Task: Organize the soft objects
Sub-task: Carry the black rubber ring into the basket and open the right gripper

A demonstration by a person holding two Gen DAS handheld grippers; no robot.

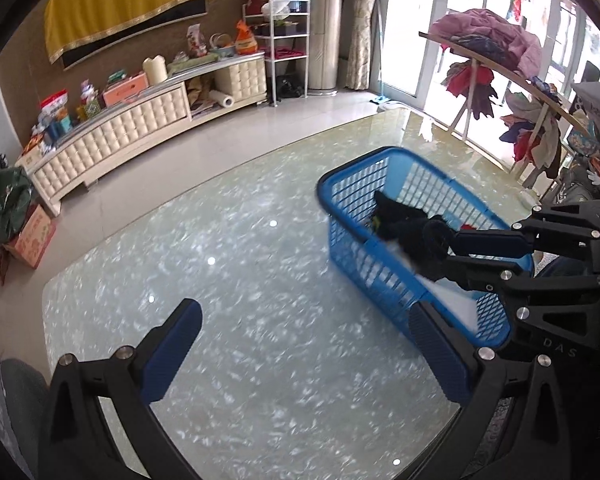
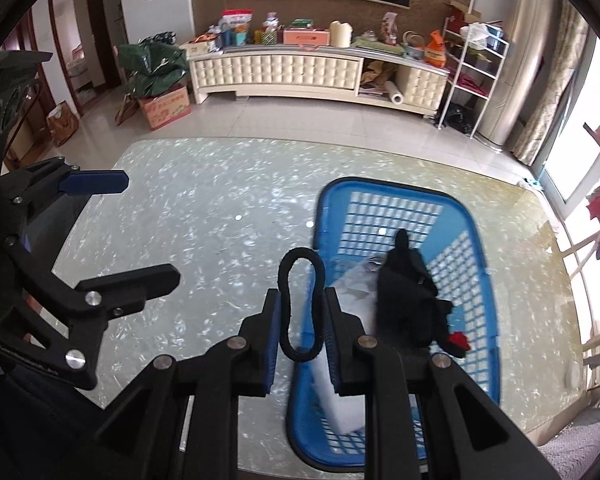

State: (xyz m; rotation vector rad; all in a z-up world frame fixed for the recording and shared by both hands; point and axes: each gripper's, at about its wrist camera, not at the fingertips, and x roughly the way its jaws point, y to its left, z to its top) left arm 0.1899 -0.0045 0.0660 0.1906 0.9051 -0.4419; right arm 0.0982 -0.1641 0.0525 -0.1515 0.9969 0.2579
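1. Marbled pale glass tabletop (image 2: 204, 208) filled both views, with a cream tufted TV cabinet (image 2: 276, 70) along the far wall and a rack of hanging clothes (image 1: 496, 56) by the window.
2. Blue slatted plastic laundry basket (image 2: 472, 248) sat toward the table's right edge, closer to the near edge than the far one.
3. Right gripper (image 2: 302, 336) had its jaws pinched on a thin black fabric loop (image 2: 300, 300), probably a strap or elastic band. The loop bulged free above the pads and sat over the basket's left rim.
4. Left gripper (image 1: 304, 348) had its jaws spread wide with nothing between them, hanging over bare tabletop left of the basket.
5. Handling call: the loop looked light, limp and narrow. It should slip easily if the pinch loosened, so a grip on both strands low down, as it was, seemed right.
6. Black soft bundle (image 2: 404, 300) lay inside the basket, on a white folded item (image 2: 348, 396). A small red piece (image 2: 458, 342) sat at the bundle's near-right side.
7. Whether the loop joined the bundle could not be told; the right finger hid the junction.
8. Bundle looked crumpled, matte and floppy, not fragile. Best hold would be a bunched fold at its middle, since an edge would just drape and drag.
9. Motion blur on the basket limited finer detail.
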